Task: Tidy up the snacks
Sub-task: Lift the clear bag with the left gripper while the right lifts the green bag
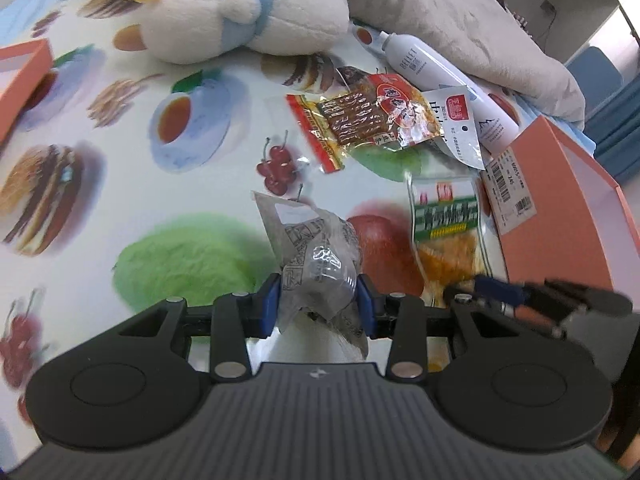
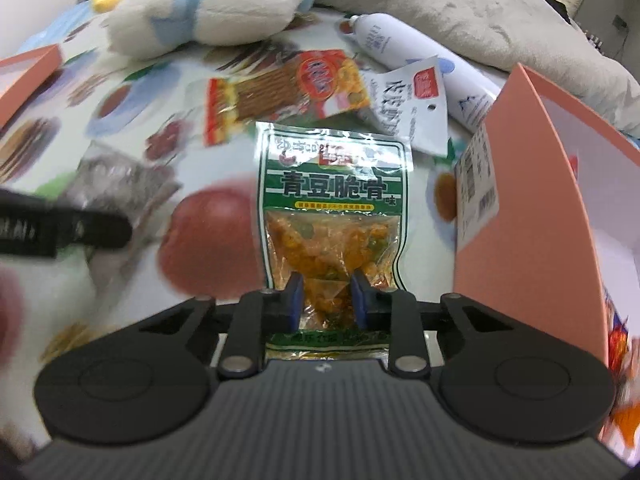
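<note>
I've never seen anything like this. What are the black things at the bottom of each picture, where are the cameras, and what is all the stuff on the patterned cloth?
There is no robot here. A person holds a hand-held gripper in each hand, and each carries a wide-angle camera looking forward along its two fingers. One picture comes from the left one, the other from the right.

The left hand-held gripper is shut on a grey-printed snack packet. The right hand-held gripper is shut on a green snack packet with orange filling.

On the food-print tablecloth lie a red and yellow snack packet, a white snack packet and a white bottle. A plush toy lies behind, and an open pink box stands at the right.
</note>
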A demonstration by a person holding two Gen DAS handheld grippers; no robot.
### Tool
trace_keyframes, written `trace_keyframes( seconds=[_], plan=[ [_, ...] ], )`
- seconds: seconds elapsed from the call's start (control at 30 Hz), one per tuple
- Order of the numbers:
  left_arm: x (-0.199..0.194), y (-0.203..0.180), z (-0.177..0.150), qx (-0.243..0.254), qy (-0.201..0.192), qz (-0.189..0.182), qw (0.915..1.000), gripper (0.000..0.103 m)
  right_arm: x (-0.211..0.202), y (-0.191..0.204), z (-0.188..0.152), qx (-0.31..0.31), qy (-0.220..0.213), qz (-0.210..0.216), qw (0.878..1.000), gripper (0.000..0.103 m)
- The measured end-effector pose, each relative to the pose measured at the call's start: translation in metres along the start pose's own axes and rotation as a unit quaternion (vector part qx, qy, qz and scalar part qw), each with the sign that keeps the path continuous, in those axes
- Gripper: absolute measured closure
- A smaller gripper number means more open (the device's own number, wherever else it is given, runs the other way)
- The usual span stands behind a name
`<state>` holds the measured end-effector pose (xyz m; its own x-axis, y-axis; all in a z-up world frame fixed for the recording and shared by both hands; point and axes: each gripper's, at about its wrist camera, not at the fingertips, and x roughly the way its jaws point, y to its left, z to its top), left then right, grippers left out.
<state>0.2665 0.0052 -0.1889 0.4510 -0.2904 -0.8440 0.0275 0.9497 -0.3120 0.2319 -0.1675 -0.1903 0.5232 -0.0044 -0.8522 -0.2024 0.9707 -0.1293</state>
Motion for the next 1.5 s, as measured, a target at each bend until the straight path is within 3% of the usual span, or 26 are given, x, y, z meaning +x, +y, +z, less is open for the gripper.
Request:
trace_keyframes(
  seconds=[0.37, 0.4, 0.43, 0.6, 0.77, 0.83, 0.87, 0.9, 0.97, 1.03, 1.33, 1.4, 1.5],
  plan=[
    [-0.045, 0.0, -0.055, 0.008, -0.014, 0.01, 0.9998, 0.058, -0.052, 0.011, -0.06, 0.01, 0.006, 0.043, 0.999, 0.078],
    [-0.046, 0.001, -0.061, 0.008, -0.013, 0.009, 0.9998, 0.058, -0.054, 0.012, -0.064, 0.011, 0.006, 0.041, 0.999, 0.095],
    [-0.046, 0.001, -0.066, 0.009, -0.011, 0.011, 0.9998, 0.058, -0.058, 0.012, -0.068, 0.01, 0.005, 0.038, 0.999, 0.096],
    [-0.048, 0.001, -0.089, 0.015, -0.001, 0.014, 0.9998, 0.058, -0.069, 0.012, -0.081, 0.022, 0.008, 0.06, 0.998, 0.096],
    [-0.053, 0.002, -0.1, 0.012, -0.004, 0.018, 0.9998, 0.058, -0.08, 0.008, -0.089, 0.06, -0.03, 0.088, 0.994, 0.093],
    [-0.055, 0.002, -0.102, 0.011, -0.008, 0.019, 0.9997, 0.058, -0.078, 0.008, -0.091, 0.057, -0.042, 0.082, 0.994, 0.09],
    [-0.055, 0.002, -0.103, 0.011, -0.01, 0.019, 0.9997, 0.058, -0.077, 0.008, -0.091, 0.057, -0.045, 0.083, 0.994, 0.08],
    [-0.056, 0.002, -0.103, 0.012, -0.011, 0.02, 0.9997, 0.058, -0.076, 0.007, -0.091, 0.058, -0.048, 0.085, 0.994, 0.058],
    [-0.057, 0.001, -0.104, 0.013, -0.015, 0.022, 0.9995, 0.058, -0.076, 0.005, -0.092, 0.058, -0.067, 0.084, 0.993, 0.033],
    [-0.058, 0.002, -0.104, 0.012, -0.016, 0.023, 0.9995, 0.058, -0.076, 0.004, -0.092, 0.048, -0.084, 0.082, 0.992, 0.03],
    [-0.059, 0.002, -0.105, 0.018, -0.018, 0.021, 0.9995, 0.058, -0.05, 0.002, -0.083, 0.031, -0.05, 0.061, 0.996, 0.03],
    [-0.057, 0.002, -0.105, 0.018, -0.016, 0.021, 0.9995, 0.058, -0.045, 0.002, -0.083, 0.031, -0.043, 0.058, 0.997, 0.017],
    [-0.056, 0.002, -0.106, 0.018, -0.014, 0.021, 0.9995, 0.058, -0.04, 0.0, -0.084, 0.032, -0.04, 0.067, 0.996, 0.017]
  ],
)
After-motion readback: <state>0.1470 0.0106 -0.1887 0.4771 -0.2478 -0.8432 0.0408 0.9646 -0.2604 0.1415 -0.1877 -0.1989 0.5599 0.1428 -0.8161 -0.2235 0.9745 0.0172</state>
